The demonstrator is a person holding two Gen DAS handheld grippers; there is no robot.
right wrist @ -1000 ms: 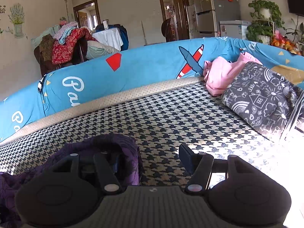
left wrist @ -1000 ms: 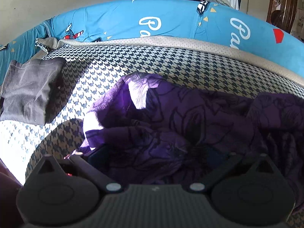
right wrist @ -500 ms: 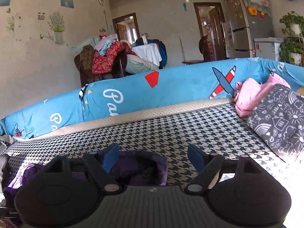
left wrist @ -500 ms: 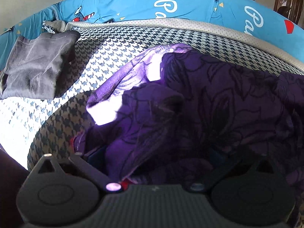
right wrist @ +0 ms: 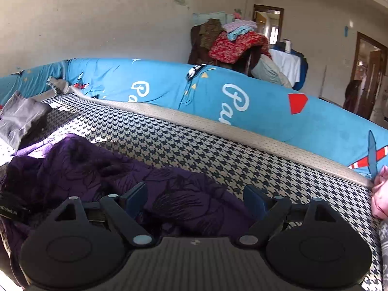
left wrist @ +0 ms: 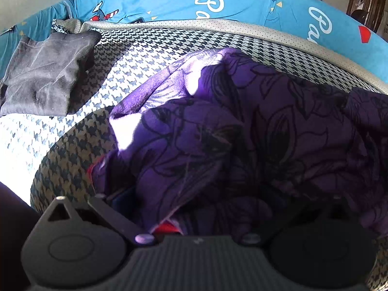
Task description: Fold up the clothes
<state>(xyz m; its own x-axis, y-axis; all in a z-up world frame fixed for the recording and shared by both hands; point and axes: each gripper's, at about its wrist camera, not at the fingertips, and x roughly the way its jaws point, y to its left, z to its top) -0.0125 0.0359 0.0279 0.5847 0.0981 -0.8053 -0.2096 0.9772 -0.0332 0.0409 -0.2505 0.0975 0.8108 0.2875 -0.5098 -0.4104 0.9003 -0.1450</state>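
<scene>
A crumpled purple garment with a dark flower print (left wrist: 254, 126) lies on the houndstooth sofa seat (left wrist: 155, 48). It also shows in the right wrist view (right wrist: 101, 169). My left gripper (left wrist: 201, 201) is pushed into the cloth. The fabric bunches between its fingers and hides the tips, so I cannot tell how wide it stands. My right gripper (right wrist: 194, 201) is open, its blue-padded fingers (right wrist: 135, 198) straddling the right end of the purple garment.
A folded grey garment (left wrist: 46, 77) lies at the far left of the seat, also in the right wrist view (right wrist: 21, 118). The blue printed sofa back (right wrist: 218, 97) runs behind. A pink cloth (right wrist: 380, 198) sits at the right. Clothes are heaped on furniture (right wrist: 232, 43) behind.
My right gripper has swung left and now points over the purple garment instead of the bare seat. My left gripper has pushed closer into the cloth.
</scene>
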